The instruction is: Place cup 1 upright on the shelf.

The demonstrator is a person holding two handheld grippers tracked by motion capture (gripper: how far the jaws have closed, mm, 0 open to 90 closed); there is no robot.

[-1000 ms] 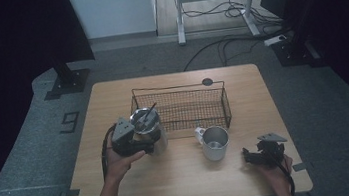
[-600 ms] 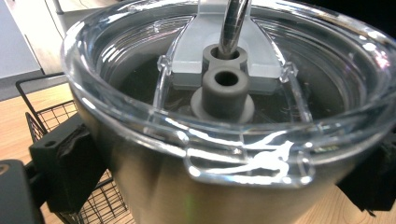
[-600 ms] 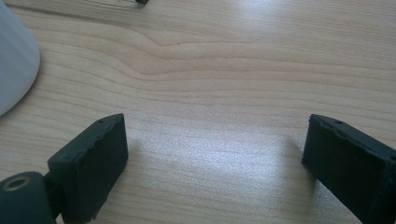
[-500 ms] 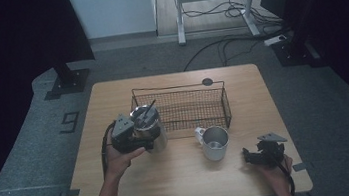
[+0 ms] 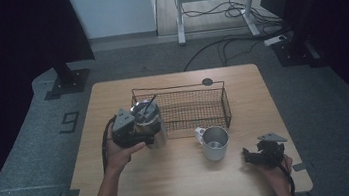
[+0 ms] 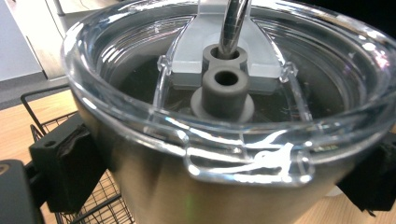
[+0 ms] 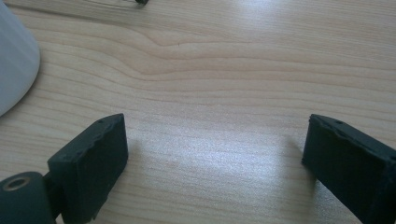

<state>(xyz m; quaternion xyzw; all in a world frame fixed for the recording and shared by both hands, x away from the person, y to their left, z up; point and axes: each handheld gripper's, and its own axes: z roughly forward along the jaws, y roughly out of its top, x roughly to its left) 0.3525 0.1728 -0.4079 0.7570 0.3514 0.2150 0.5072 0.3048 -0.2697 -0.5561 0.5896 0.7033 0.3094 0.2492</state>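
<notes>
Left gripper [image 5: 143, 134]: its two black jaws stand on opposite sides of a stainless-steel tumbler with a clear plastic lid [image 6: 224, 121], pads pressed against the metal wall just below the lid rim. In the left gripper view the tumbler sits squarely between the jaws; a metal straw [image 6: 233, 25] rises through the farther of two grey lid ports. In the high view the tumbler stands upright on the light wooden table [image 5: 182, 177], touching or just in front of the near left corner of a black wire mesh basket [image 5: 184, 108]; contact cannot be confirmed. Basket wire is also seen behind the jaw at the left of the left gripper view.

Right gripper [image 5: 257, 156]: jaws spread wide, nothing between them but bare tabletop. It rests low at the table's near right corner, held by the person's right hand [image 5: 277, 171]. A metal mug with a handle [image 5: 214, 143] stands ahead of the jaws and to their left, apart from them; its pale wall edges into the right gripper view at upper left.
</notes>
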